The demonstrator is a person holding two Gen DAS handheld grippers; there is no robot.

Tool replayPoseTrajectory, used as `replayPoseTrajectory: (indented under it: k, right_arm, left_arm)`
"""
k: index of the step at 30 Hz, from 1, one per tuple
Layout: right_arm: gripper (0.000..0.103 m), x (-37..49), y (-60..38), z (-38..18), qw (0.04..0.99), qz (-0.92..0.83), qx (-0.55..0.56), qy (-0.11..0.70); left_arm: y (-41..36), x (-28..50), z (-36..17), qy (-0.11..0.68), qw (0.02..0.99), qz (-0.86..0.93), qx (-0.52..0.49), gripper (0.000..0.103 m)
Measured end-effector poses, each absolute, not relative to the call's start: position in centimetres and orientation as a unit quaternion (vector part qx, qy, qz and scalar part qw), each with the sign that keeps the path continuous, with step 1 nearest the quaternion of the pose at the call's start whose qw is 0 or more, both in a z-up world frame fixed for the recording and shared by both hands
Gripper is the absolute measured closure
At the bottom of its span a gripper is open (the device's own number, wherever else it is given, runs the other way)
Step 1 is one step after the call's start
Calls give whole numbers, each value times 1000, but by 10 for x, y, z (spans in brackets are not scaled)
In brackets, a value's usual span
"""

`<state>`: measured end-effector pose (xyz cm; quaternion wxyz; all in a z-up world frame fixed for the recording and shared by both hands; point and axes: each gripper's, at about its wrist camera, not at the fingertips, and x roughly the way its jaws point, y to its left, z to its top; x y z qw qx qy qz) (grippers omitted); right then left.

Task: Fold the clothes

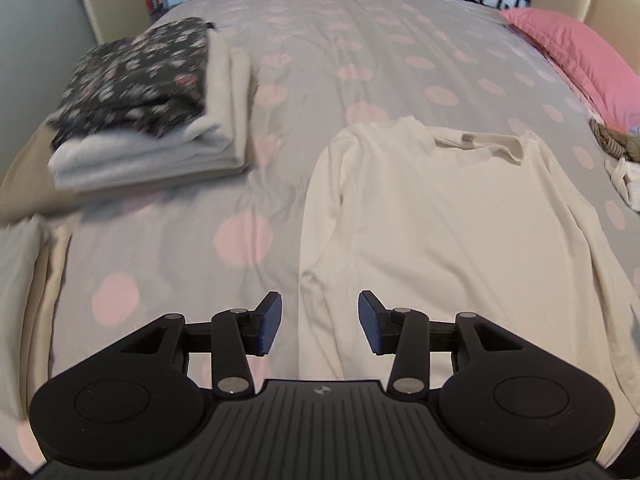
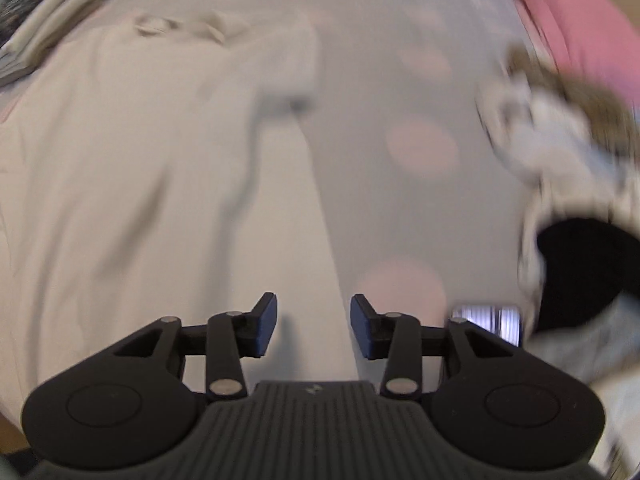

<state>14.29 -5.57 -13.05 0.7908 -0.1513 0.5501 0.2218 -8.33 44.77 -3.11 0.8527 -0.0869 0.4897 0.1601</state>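
Shirt and stack on the bed

Shirt [image 1: 448,216] lies flat on bed [image 1: 320,60]; folded stack [image 1: 148,104] to its left, pillow [image 1: 576,52] far right.

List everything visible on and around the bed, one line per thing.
cream long-sleeved shirt: 1, cream, spread flat, collar at the far end, near side of bed.
dark floral folded garment: 1, black with pale flowers, on top of the stack at left.
pale grey folded clothes: 1 stack, under the floral garment.
grey duvet with pink dots: 1, covers the bed.
pink pillow: 1, far right.
loose unfolded clothes: 1 heap, brown and white, right edge; count unclear.
left gripper: 1, black with blue pads, open over the shirt's hem.
right gripper: 1, black, open at the shirt's right edge.
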Motion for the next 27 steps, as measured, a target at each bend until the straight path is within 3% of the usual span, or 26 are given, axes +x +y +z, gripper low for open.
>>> replayPoseTrajectory:
  k: [11,12,15,27]
  right_arm:
    - [59,127,-83,-152,779,218,-119,575]
    - [63,126,-82,-152,779,217,-122,576]
    - [98,123,-79,-153,777,211,-129,578]
    - [98,139,-115,-93,816,153,-121,544]
  left_arm:
    - [457,-93,-23,466,856,182,-129,63]
    - [456,-93,-22,464,857,182,-130,63]
    - [455,-92,-21,462,858,179,-132,63]
    - [451,-86,-19,462,861,167,-131,63]
